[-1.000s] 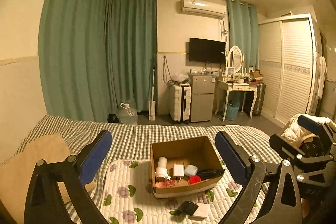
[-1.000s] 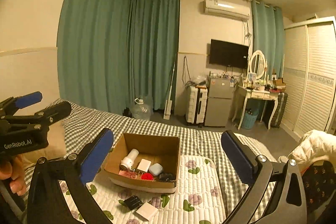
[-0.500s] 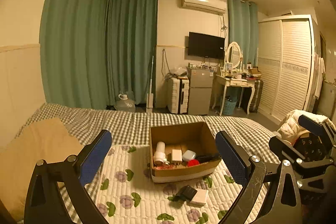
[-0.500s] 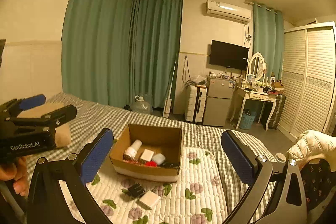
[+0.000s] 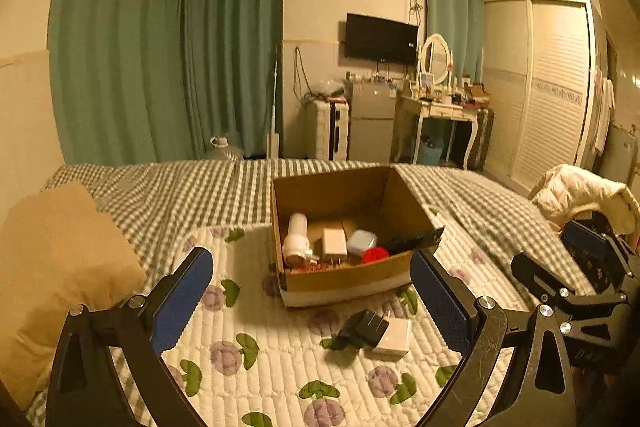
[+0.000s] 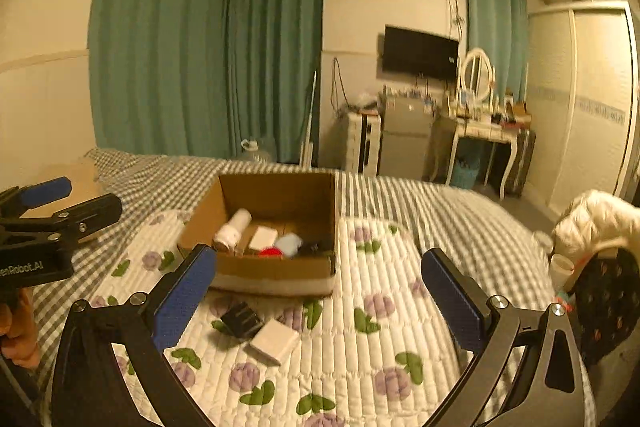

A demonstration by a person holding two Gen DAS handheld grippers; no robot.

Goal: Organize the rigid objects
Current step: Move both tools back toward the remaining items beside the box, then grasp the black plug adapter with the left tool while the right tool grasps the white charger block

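An open cardboard box (image 5: 344, 279) (image 6: 280, 269) stands on the quilted floral mat (image 5: 280, 347) on the bed. Inside lie a white cylinder (image 5: 295, 237), a white charger (image 5: 334, 244), a pale blue case (image 5: 361, 241), a red item (image 5: 375, 254) and a black item (image 5: 412, 241). In front of the box lie a black plug adapter (image 5: 366, 327) (image 6: 239, 319) and a white block (image 5: 394, 338) (image 6: 275, 341), touching. My left gripper (image 5: 312, 291) is open and empty above the mat. My right gripper (image 6: 320, 291) is open and empty to its right.
A tan pillow (image 5: 52, 267) lies at the left on the checked bedspread (image 5: 180, 191). A white jacket (image 5: 580, 195) sits on a chair at the right. Curtains, a suitcase, a fridge, a dressing table and a wardrobe stand beyond the bed.
Both grippers have moved closer to and lower over the bed; the box and the two items before it look larger. Both grippers stay open.
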